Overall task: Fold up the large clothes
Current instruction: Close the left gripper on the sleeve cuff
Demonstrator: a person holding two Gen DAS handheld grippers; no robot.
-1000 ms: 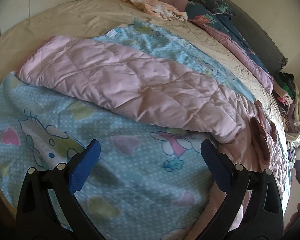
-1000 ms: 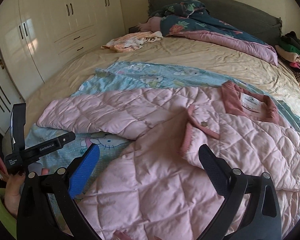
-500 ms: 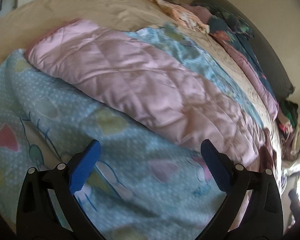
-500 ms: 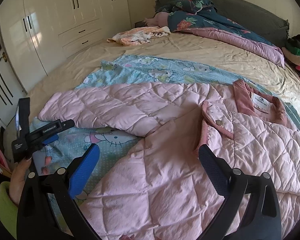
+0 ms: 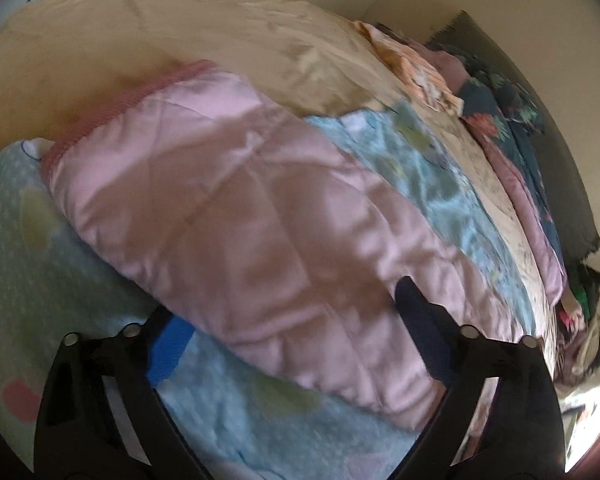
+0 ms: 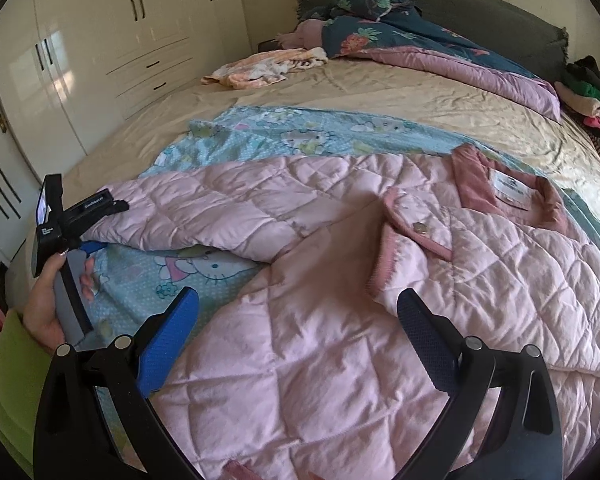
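**Now at the sleeve: both hand-held grippers spread wide over the pink jacket**

Now we see the pink quilted jacket (image 6: 340, 280) lying spread on the bed (image 6: 380, 92), on top of a light blue cartoon-print sheet (image 6: 292, 132). Its collar (image 6: 476, 184) with a white label sits toward the right of the right wrist view, and one sleeve (image 6: 204, 208) stretches out to the left across the blue sheet.

We hold the left hand-held gripper (image 5: 288, 328) low over that sleeve (image 5: 240, 220), jaws apart, with the quilted fabric lying between and just past its fingers; we cannot tell whether either finger touches it. The darker pink cuff (image 5: 112, 112) shows at the sleeve's far end. In the right wrist view the same tool (image 6: 76, 216) appears at the sleeve end, gripped by a hand (image 6: 56, 300) in a green cuff.

Our right hand-held gripper (image 6: 296, 344) hangs above the jacket's body, fingers wide apart, holding nothing.

Beyond lie a peach garment (image 6: 268, 68), a dark floral duvet (image 6: 380, 28), white wardrobes (image 6: 112, 40) and a pile of clothes (image 6: 588, 92).
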